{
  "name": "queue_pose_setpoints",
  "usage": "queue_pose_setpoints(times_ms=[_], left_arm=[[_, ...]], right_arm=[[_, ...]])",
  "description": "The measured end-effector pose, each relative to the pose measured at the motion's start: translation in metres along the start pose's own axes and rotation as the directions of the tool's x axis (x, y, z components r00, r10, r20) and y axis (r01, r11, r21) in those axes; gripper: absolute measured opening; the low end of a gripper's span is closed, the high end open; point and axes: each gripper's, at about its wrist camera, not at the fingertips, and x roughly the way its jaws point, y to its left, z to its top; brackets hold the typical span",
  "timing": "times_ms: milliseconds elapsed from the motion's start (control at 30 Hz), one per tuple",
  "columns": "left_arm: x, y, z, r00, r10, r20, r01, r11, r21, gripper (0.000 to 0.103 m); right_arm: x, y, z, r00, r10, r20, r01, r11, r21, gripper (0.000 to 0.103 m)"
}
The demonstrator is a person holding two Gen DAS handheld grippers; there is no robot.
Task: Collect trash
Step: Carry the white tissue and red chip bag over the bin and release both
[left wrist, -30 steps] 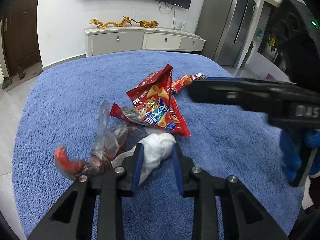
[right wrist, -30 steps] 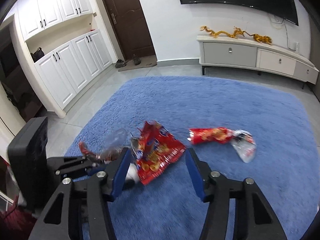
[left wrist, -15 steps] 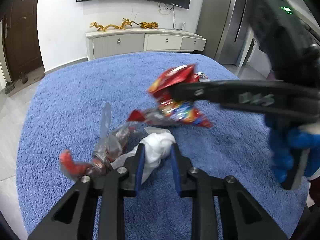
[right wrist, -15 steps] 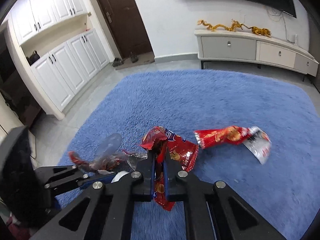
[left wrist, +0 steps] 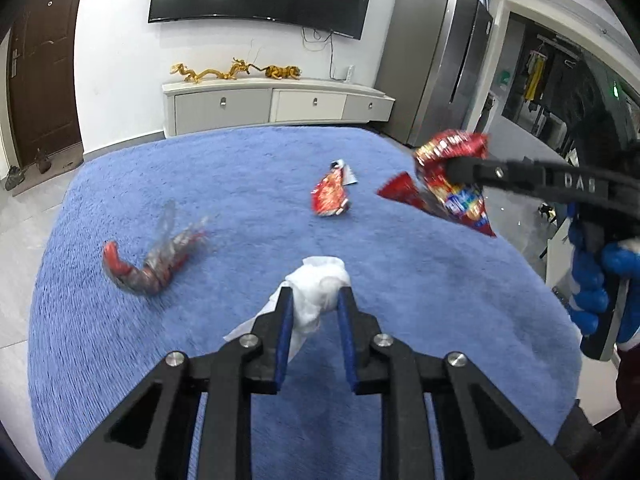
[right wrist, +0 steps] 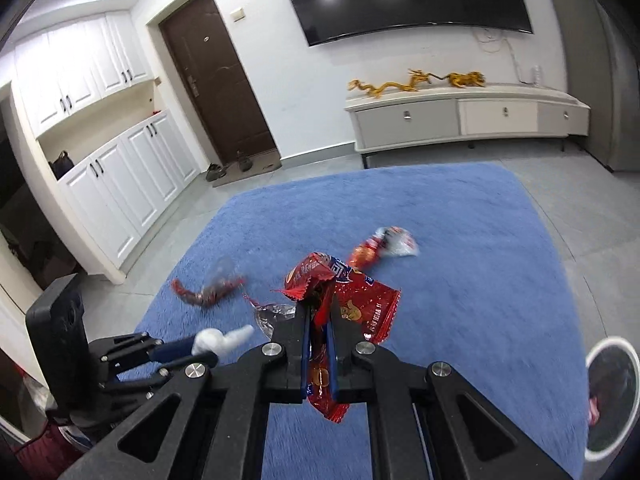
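Landmark: the large blue shaggy carpet (left wrist: 248,184) covers the floor of the room; every place below is given against it.
Left gripper: the black two-finger left gripper with blue pads (left wrist: 313,304) is clamped on a crumpled white tissue wad (left wrist: 320,284). The wad bulges out past the fingertips, and a loose tail of tissue hangs out on the left side of the jaws. Tool and wad are held above the carpet's near part.
Left gripper, other view: in the right wrist view the left gripper (right wrist: 224,342) shows at lower left with the white wad (right wrist: 216,340) at its tip.
Right gripper: the black right gripper (right wrist: 319,312) has its blue pads pressed nearly together on a crinkled red foil snack bag with printed lettering (right wrist: 352,300). The bag sticks up past the fingertips and also hangs down below the pads.
Right gripper, other view: from the left wrist view the right gripper (left wrist: 450,168) reaches in from the right, and the red bag (left wrist: 448,184) dangles from its tip, clear of the carpet, over the carpet's right edge.
Trash on the carpet, middle: a small red wrapper with a silvery torn end (left wrist: 330,196) lies flat near the carpet's centre.
Trash on the carpet, left: a clear plastic wrapper with red ends (left wrist: 148,256), motion-blurred, is over the left part of the carpet.
White-rimmed round object: (right wrist: 610,396) shows at the carpet's right edge in the right wrist view; what it is cannot be told.
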Motion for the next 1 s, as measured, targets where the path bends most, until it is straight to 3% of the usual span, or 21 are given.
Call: queue_pose_setpoints(times_ms=[233,567,767,1000], left_arm=[[-0.018,-0.039,0.001,0.999,-0.003,0.038,0.004,1.0,-0.012,0.02],[-0.005,-0.113,0.044,0.994,-0.083,0.064,0.082,0.996,0.017,0.02],[0.043,-0.177,0.063,0.986,-0.168,-0.003,0.168,0.984,0.052,0.02],[0.119,-0.253,0.09,0.963,-0.244,-0.115,0.254,0.964,0.079,0.02]], right_arm=[[-0.053,-0.023,-0.015,0.997,-0.042,0.059,0.04,0.998,0.042,0.007],[-0.12,-0.076,-0.032,0.973,-0.154,0.169,0.129,0.98,0.15,0.007],[-0.147,-0.138,-0.051,0.938,-0.298,0.18,0.244,0.932,0.27,0.007],[-0.174,-0.224,-0.079,0.87,-0.471,0.148,0.373,0.824,0.427,0.007]])
